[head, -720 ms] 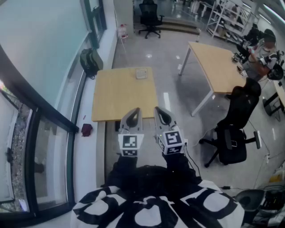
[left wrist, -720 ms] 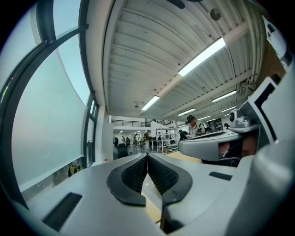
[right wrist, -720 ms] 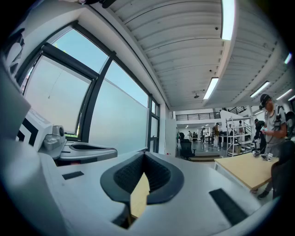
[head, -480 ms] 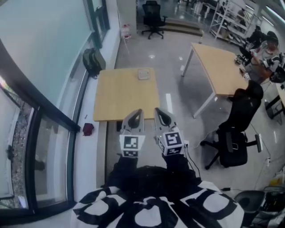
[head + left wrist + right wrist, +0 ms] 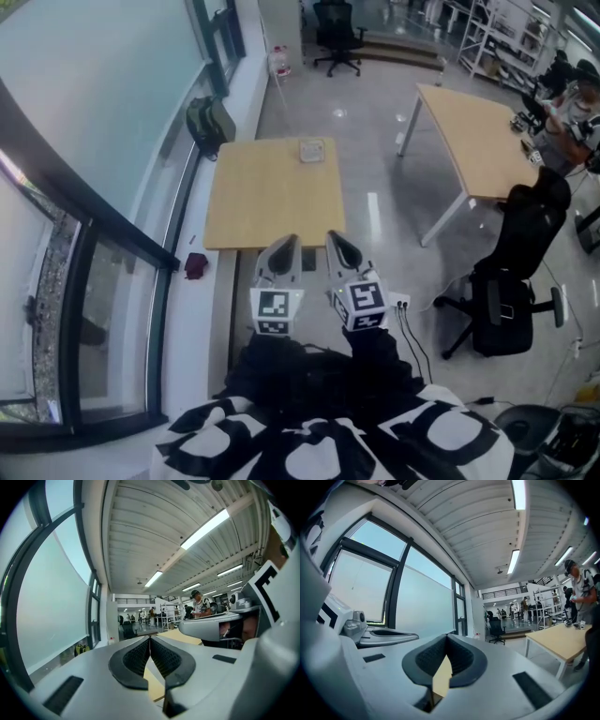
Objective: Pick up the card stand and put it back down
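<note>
Card stand [image 5: 312,150]: small pale squarish item at the far edge of the wooden table [image 5: 262,206]. It is straight ahead of the 2 grippers and well apart from them, with the whole tabletop lying between. Its long axis cannot be told at this size. It sits roughly on the line midway between the 2 grippers, so neither is judged clearly nearer.

Left gripper [image 5: 284,246]: held level, short of the table's near edge. The jaws are closed tip to tip, with nothing between them.

Right gripper [image 5: 338,242]: just beside the left gripper and held level. The jaws are likewise brought together and empty.

Obstructions: none are seen on the tabletop between the grippers and the stand. A forward reach over the table, with the jaws opened first, is judged to be needed.

Surroundings:
- Backpack [image 5: 208,120]: on the floor, ahead and left of the left gripper, by the window.
- Dark red item [image 5: 195,265]: to the left of the left gripper.
- Other table [image 5: 478,150] and black office chair [image 5: 516,253]: to the right of the right gripper.
- Cables [image 5: 410,323]: on the floor, just right of the right gripper.
</note>
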Available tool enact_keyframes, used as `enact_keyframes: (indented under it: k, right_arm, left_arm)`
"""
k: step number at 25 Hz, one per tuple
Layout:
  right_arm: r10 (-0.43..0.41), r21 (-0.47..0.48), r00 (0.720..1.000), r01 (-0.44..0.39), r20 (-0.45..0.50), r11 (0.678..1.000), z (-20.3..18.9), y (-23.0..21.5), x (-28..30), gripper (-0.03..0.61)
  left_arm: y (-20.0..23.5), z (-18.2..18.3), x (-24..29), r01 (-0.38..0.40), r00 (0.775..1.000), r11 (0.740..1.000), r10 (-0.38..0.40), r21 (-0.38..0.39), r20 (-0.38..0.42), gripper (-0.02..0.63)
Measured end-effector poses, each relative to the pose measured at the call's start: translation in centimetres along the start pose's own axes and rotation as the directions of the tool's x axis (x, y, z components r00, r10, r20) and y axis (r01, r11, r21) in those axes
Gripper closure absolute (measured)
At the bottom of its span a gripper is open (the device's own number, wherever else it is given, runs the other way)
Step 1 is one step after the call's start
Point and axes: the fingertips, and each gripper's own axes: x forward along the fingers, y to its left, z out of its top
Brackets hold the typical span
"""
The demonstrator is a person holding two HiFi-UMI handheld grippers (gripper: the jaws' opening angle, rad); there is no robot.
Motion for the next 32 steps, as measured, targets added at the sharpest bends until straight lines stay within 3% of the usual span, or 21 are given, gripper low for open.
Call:
enact_keyframes:
  k: [3, 7, 10, 14, 25, 32]
  right_arm:
    - [-0.032, -0.061, 0.999, 0.031, -0.021, 0.998, -1.2, -0.1, 0.0, 0.557]
    - [0.002, 0.002, 0.999, -0.002, -0.05, 1.0, -2.0, 0.0, 0.9, 0.557]
    - [-0.024, -0.047, 0.998, 0.021, -0.051, 0.999, -2.2, -1.2, 2.4, 0.557]
    - [-0.052, -0.095, 0.998, 0.047, -0.041, 0.994, -2.0, -3.5, 6.1, 0.557]
    - [-0.076, -0.075, 0.997, 0.078, 0.027, 0.994, 1.9, -7.0, 20.3, 0.557]
    - [-0.083, -0.049, 0.997, 0.084, 0.004, 0.995, 0.5, -7.4, 25.0, 0.557]
  left_arm:
    - [-0.2, -1.1, -0.5, -0.013, 1.0, 1.0, 0.014, 0.014, -0.028, 0.603]
    - [0.2, -1.6, 0.8, -0.02, 0.999, 1.0, 0.02, 0.013, -0.045, 0.603]
    - [0.6, -1.9, 3.3, 0.002, 0.999, 1.0, -0.001, 0.025, -0.037, 0.603]
    - [2.1, -2.0, 8.0, 0.043, 0.999, 0.999, -0.042, 0.031, -0.024, 0.603]
    - [10.1, 1.8, 20.0, 0.113, 0.989, 0.992, -0.117, 0.051, 0.09, 0.603]
    - [13.8, 0.3, 23.2, 0.133, 0.988, 0.991, -0.132, -0.013, 0.084, 0.603]
